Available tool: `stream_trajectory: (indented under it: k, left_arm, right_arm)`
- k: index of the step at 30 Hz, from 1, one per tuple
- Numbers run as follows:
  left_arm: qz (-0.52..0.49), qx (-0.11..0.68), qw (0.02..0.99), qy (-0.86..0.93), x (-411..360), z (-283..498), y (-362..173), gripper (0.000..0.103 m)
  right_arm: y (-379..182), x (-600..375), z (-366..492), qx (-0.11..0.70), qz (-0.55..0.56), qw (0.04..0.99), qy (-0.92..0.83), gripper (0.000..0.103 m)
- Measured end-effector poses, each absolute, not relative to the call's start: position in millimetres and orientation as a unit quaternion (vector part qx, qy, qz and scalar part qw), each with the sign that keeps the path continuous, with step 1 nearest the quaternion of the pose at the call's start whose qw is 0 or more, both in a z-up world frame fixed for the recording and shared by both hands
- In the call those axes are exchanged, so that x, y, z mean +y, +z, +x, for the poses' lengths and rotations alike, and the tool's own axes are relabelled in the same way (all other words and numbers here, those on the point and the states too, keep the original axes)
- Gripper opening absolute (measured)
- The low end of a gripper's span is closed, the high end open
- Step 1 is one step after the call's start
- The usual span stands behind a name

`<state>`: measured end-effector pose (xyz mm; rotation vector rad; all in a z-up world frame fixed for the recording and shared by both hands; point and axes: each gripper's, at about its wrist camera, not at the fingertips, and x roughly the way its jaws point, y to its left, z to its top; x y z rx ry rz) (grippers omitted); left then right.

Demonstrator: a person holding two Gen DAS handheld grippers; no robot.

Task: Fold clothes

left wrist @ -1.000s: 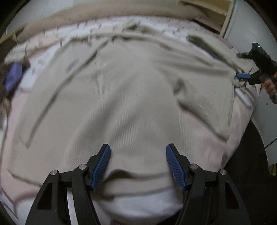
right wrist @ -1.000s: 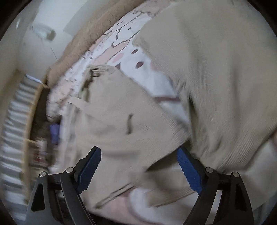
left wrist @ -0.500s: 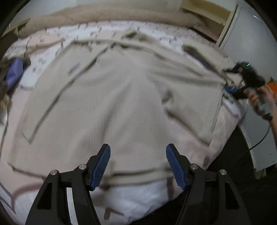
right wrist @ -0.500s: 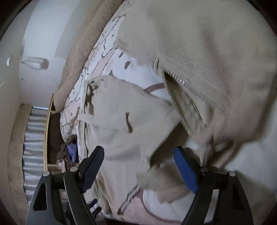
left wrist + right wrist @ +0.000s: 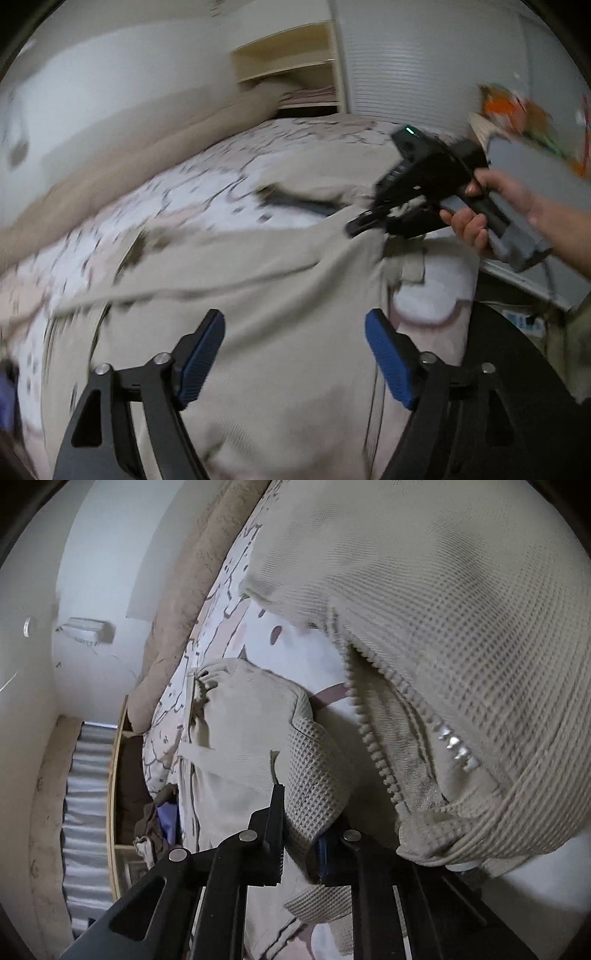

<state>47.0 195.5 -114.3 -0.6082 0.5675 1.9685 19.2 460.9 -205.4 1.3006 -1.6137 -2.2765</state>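
Observation:
A beige waffle-knit zip jacket [image 5: 280, 295] lies spread over the bed. My left gripper [image 5: 295, 356] hovers above its near part, jaws opening and wide apart, nothing pressed between the blue pads [image 5: 201, 354]. In the right wrist view the jacket [image 5: 461, 609] is bunched close up, its zipper [image 5: 369, 738] showing. My right gripper [image 5: 301, 830] is closing, with a fold of the waffle fabric [image 5: 317, 797] pinched between its jaws. The left wrist view shows that right gripper [image 5: 369, 221] at the jacket's right edge, held by a hand [image 5: 476, 218].
The bed has a white and pink patterned sheet [image 5: 192, 199] and a rolled beige blanket [image 5: 147, 162] along its far side. Cream shelves [image 5: 291, 62] and a white slatted door [image 5: 424, 66] stand behind. Brown and purple clothes [image 5: 162, 819] lie beyond the bed's edge.
My left gripper swung right and lifted, its jaws spreading wider. My right gripper's jaws went from wide apart to pinched on a fold of the jacket.

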Motion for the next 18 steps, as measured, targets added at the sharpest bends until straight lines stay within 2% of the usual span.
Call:
stream_trajectory:
  k: [8,18]
  left_arm:
    - [-0.210,0.247,0.491,0.808,273.5,51.5,-131.7,0.082]
    - [-0.283,0.207,0.436,0.829,323.5,14.0,-150.7,0.082]
  right_arm:
    - [-163.6,441.5,-3.7,-0.479,0.446,0.081,-0.752,0.014]
    - [-152.0,433.4,-18.7,-0.459,0.458,0.119,-0.752,0.014]
